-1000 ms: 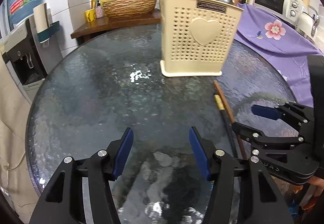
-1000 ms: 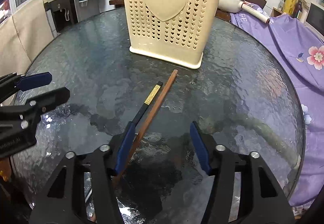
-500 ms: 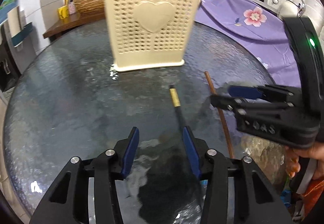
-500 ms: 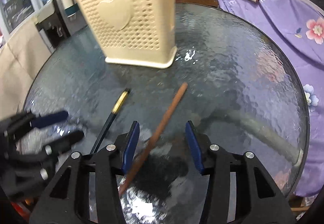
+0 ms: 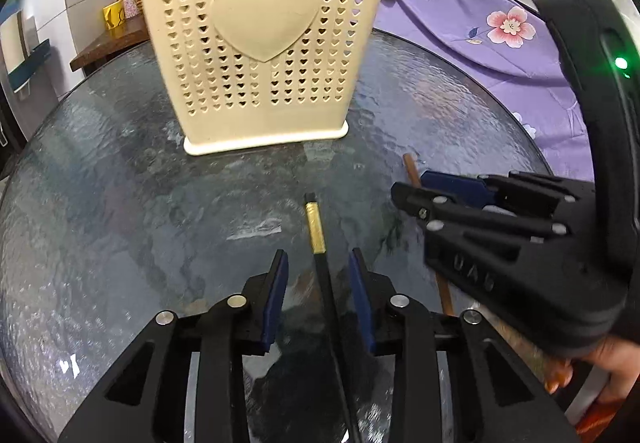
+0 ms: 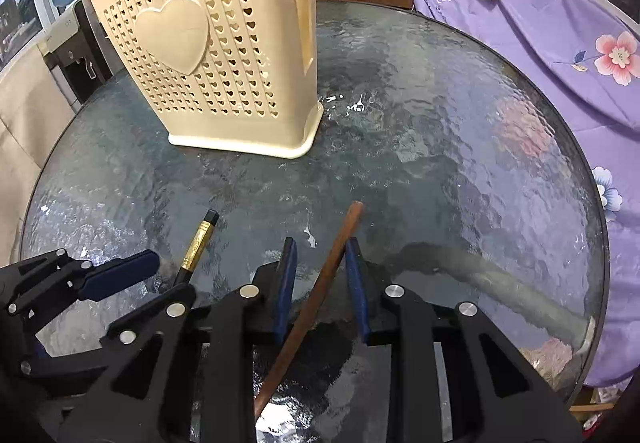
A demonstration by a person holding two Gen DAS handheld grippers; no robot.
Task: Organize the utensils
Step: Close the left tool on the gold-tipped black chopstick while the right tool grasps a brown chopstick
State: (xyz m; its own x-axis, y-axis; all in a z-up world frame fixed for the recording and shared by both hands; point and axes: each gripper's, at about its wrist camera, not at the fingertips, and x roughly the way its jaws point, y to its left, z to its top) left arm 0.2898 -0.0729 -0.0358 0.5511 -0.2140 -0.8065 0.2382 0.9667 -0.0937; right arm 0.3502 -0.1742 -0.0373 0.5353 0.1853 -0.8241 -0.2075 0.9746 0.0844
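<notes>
Chopsticks (image 5: pixel 316 231) before perforated holder (image 5: pixel 260 43)

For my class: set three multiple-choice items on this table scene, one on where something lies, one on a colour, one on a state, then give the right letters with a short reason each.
1. The black chopstick with the gold band lies
A. inside the holder
B. on the glass table, between the left gripper fingers
C. on the purple cloth

2. The utensil holder is
A. cream
B. red
C. green

3. The brown chopstick is
A. standing in the holder
B. lying flat between the closing right gripper jaws
C. snapped in two

Key: B, its shaft runs between the blue pads; A, cream plastic with heart holes; B, it lies whole on the glass.
</notes>
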